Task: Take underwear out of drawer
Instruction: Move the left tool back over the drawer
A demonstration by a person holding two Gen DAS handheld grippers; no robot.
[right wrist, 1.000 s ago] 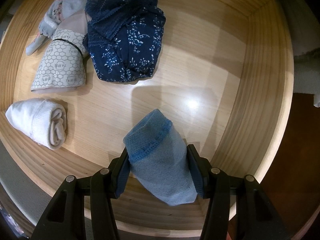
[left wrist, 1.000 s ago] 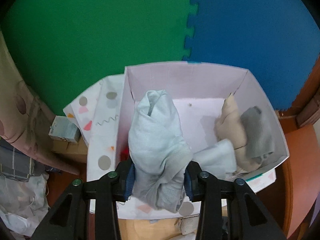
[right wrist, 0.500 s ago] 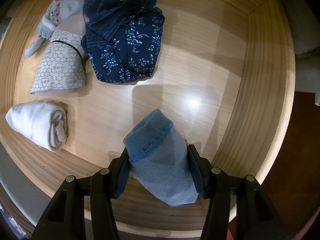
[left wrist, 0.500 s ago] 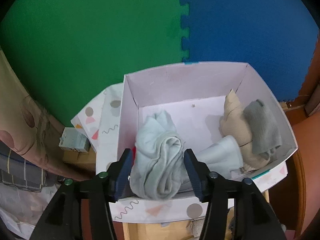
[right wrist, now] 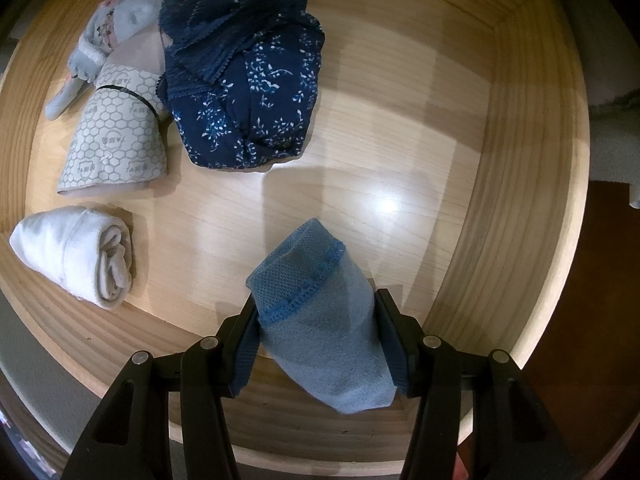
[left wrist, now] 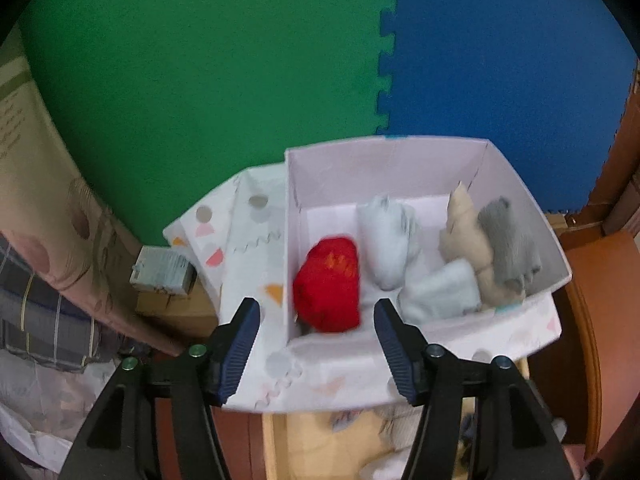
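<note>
In the left wrist view a white cardboard box [left wrist: 400, 160] holds a pale grey-blue garment [left wrist: 390, 244], a red bundle [left wrist: 328, 284], a beige piece [left wrist: 464, 240], a grey piece [left wrist: 508, 244] and a light blue fold [left wrist: 440, 296]. My left gripper [left wrist: 316, 306] hovers over the box's near wall, its jaws opening with nothing between the pads. In the right wrist view my right gripper [right wrist: 316, 304] is shut on a light blue underwear roll [right wrist: 320, 320] just above the floor of the wooden drawer [right wrist: 520, 200].
Left in the drawer are navy floral underwear [right wrist: 248, 92], a honeycomb-print roll [right wrist: 116, 140], a white roll [right wrist: 76, 252] and a grey floral piece [right wrist: 116, 20]. Green and blue foam mats [left wrist: 240, 80] lie beyond the box. A small carton [left wrist: 162, 276] and draped fabric [left wrist: 60, 240] sit at its left.
My left gripper let go of the pale grey-blue garment, which now lies in the box, and drew back and up. A red bundle came into sight. The right gripper kept still.
</note>
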